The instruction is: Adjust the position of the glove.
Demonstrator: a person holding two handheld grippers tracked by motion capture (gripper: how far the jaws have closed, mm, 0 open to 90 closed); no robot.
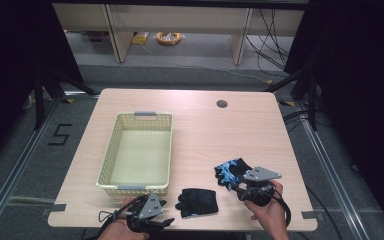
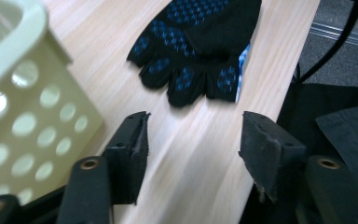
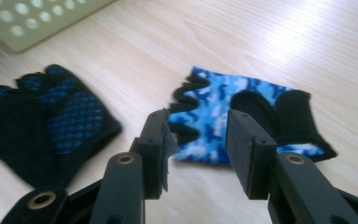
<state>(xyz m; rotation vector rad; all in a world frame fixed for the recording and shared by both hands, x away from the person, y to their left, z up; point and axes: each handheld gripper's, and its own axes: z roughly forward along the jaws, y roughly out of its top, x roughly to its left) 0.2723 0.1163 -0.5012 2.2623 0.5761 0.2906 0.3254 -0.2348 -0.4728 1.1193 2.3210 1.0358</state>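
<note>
On the table near your edge:
Black glove (image 1: 198, 201): flat between your hands, beside the basket (image 1: 111, 155).
Blue glove (image 1: 228, 171): flat, just ahead of your right gripper (image 3: 196, 136).
Your left gripper (image 2: 193, 135): jaws apart, empty.
Your right gripper: jaws apart, gripping nothing.

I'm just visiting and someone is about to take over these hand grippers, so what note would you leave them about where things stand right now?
Left gripper: jaws open, nothing between them, over the table's near edge beside the basket.
Right gripper: jaws open, nothing gripped, just short of the blue camouflage glove.
Things: the black glove with blue dots lies flat near the front edge, between the two grippers. The blue camouflage glove lies flat to its right. The cream perforated basket stands at the left, with nothing in it.
Done: neither glove is in the basket.
Left: probably pick up each glove and put it in the basket, if that is the job.
</note>
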